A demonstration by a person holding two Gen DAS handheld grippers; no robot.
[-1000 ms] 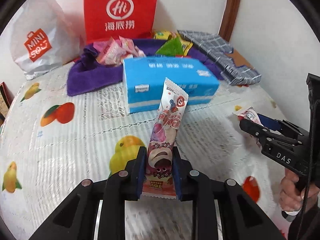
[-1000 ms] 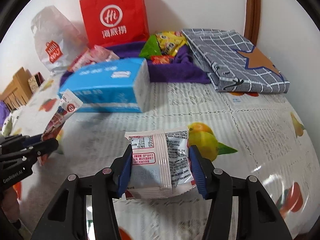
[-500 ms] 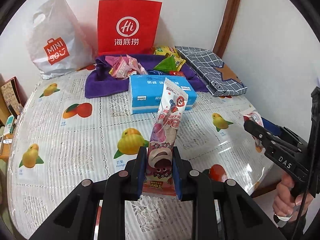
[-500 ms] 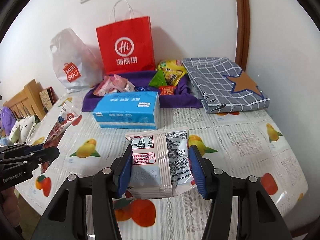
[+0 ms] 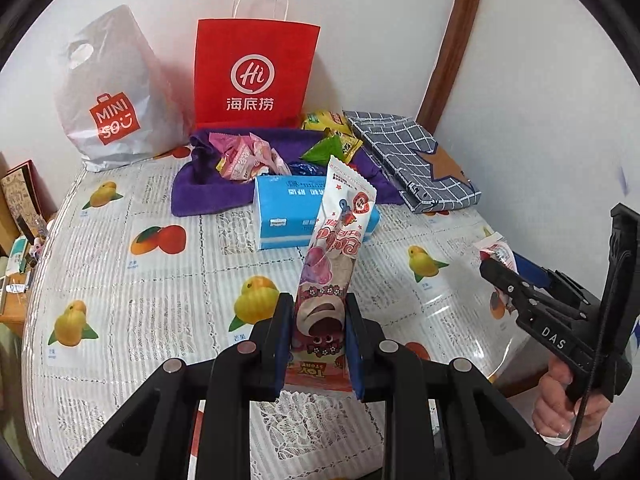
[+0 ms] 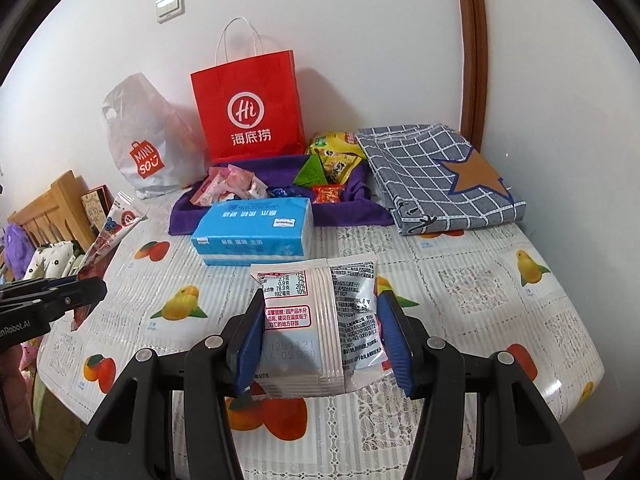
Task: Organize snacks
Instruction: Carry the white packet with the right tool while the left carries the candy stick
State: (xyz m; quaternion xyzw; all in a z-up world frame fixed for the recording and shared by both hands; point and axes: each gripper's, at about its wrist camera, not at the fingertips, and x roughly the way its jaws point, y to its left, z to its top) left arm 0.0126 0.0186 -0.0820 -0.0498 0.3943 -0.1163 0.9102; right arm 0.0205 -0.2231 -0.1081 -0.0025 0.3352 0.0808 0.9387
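Snacks are mid-carry; long pink snack stick (image 5: 328, 264) is pinched at its lower end by the left gripper (image 5: 319, 344), long axis tilted up and away toward the purple cloth (image 5: 188, 196); flat white packet (image 6: 320, 328) sits clamped across the right gripper (image 6: 322, 344), seam upright; 2 held above the table (image 6: 460, 292); next move, I'd guess, is reaching past the blue tissue box (image 6: 256, 232) to drop them with the pile.

White walls (image 6: 400, 40), brown door frame (image 6: 474, 60), light switch (image 6: 171, 6), wooden furniture (image 6: 56, 208).
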